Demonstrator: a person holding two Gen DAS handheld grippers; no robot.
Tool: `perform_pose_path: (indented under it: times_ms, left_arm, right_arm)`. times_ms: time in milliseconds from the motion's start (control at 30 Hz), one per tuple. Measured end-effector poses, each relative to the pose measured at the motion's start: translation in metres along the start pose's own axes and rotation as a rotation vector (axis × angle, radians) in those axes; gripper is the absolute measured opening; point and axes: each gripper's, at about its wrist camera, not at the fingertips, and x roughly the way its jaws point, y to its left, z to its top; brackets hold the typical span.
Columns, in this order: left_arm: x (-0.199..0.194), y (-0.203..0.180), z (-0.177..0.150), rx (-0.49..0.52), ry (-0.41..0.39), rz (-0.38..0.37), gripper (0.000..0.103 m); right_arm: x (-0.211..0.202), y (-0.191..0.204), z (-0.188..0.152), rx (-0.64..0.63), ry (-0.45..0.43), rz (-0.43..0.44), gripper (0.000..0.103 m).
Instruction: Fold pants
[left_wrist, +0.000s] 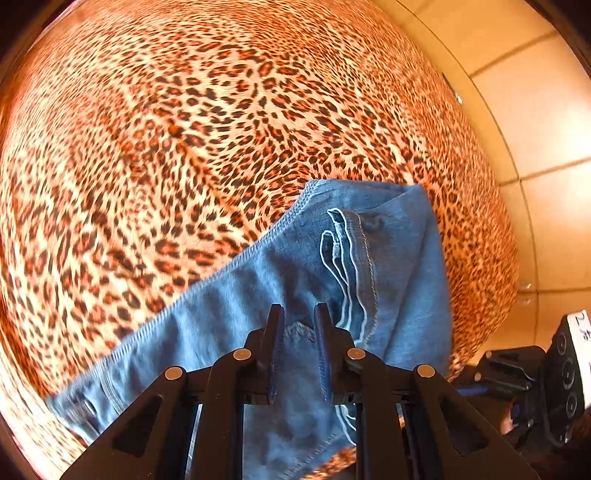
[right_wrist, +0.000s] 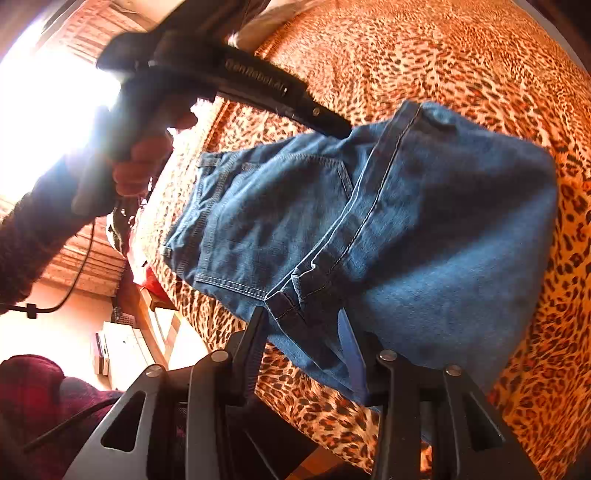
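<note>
Jeans (right_wrist: 369, 229): folded on the leopard cover (right_wrist: 443, 55), waistband toward the hand (right_wrist: 136, 173).
Left claw (left_wrist: 299, 321): jaws narrowly apart over the denim, pads not pressing it.
Right claw (right_wrist: 301, 325): jaws apart, straddling the hem, no grip.

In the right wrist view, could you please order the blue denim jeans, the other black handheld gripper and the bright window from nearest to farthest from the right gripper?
1. Blue denim jeans, directly at the right gripper.
2. Other black handheld gripper, beyond the jeans, upper left.
3. Bright window, far left.
</note>
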Motion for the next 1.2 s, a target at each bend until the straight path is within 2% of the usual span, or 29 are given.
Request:
perform_pose_path:
  times_ms: [33, 67, 133, 200, 300, 367, 467, 633, 800, 900, 933, 967, 1000, 1067, 1100, 1167, 1200]
  left_arm:
    - [-0.009, 0.003, -0.015, -0.060, -0.023, -0.035, 0.030]
    - [-0.017, 0.006, -0.033, -0.116, -0.048, -0.061, 0.042]
    - [-0.025, 0.008, -0.069, -0.220, -0.091, -0.110, 0.050]
    - [-0.019, 0.005, -0.103, -0.315, -0.101, -0.150, 0.051]
    - [-0.003, -0.003, -0.139, -0.445, -0.106, -0.154, 0.050]
    - [0.006, -0.006, -0.156, -0.518, -0.100, -0.119, 0.050]
    - [0.012, -0.009, -0.174, -0.598, -0.114, -0.108, 0.051]
    - [0.010, -0.011, -0.188, -0.667, -0.145, -0.051, 0.059]
    - [0.019, -0.012, -0.176, -0.712, -0.171, -0.065, 0.059]
    - [0.025, -0.009, -0.165, -0.753, -0.211, -0.040, 0.054]
    - [0.030, -0.009, -0.164, -0.776, -0.204, -0.005, 0.041]
    - [0.034, -0.008, -0.164, -0.793, -0.179, 0.043, 0.023]
    - [0.039, -0.009, -0.165, -0.819, -0.173, 0.037, 0.019]
    - [0.033, -0.010, -0.180, -0.913, -0.218, -0.058, 0.007]
    - [0.030, -0.012, -0.189, -0.950, -0.232, -0.082, 0.007]
    - [0.026, -0.013, -0.206, -1.006, -0.254, -0.072, 0.007]
    - [0.028, -0.011, -0.211, -1.025, -0.266, -0.077, 0.008]
  right_arm:
    - [-0.016, -0.010, -0.001, 0.001, -0.019, 0.010, 0.058]
    - [-0.030, -0.022, 0.000, 0.006, -0.029, 0.016, 0.059]
    - [-0.051, -0.051, 0.007, 0.008, -0.026, 0.009, 0.059]
    - [-0.064, -0.076, 0.020, 0.003, -0.020, -0.007, 0.061]
    - [-0.065, -0.103, 0.048, -0.012, 0.001, 0.007, 0.061]
    - [-0.056, -0.108, 0.071, -0.063, 0.020, 0.011, 0.061]
    - [-0.028, -0.103, 0.107, -0.138, 0.062, 0.018, 0.061]
    - [0.034, -0.097, 0.152, -0.234, 0.167, -0.045, 0.061]
    - [0.073, -0.084, 0.156, -0.383, 0.268, -0.075, 0.061]
    - [0.084, -0.072, 0.152, -0.515, 0.284, -0.126, 0.046]
    - [0.088, -0.070, 0.152, -0.526, 0.301, -0.113, 0.026]
    - [0.091, -0.066, 0.152, -0.540, 0.318, -0.109, 0.015]
    - [0.092, -0.061, 0.152, -0.563, 0.327, -0.109, 0.014]
    - [0.087, -0.044, 0.152, -0.592, 0.334, -0.066, 0.010]
    - [0.082, -0.037, 0.152, -0.593, 0.322, -0.027, 0.010]
    - [0.080, -0.026, 0.155, -0.584, 0.301, 0.049, 0.010]
    - [0.088, -0.024, 0.156, -0.587, 0.303, 0.042, 0.011]
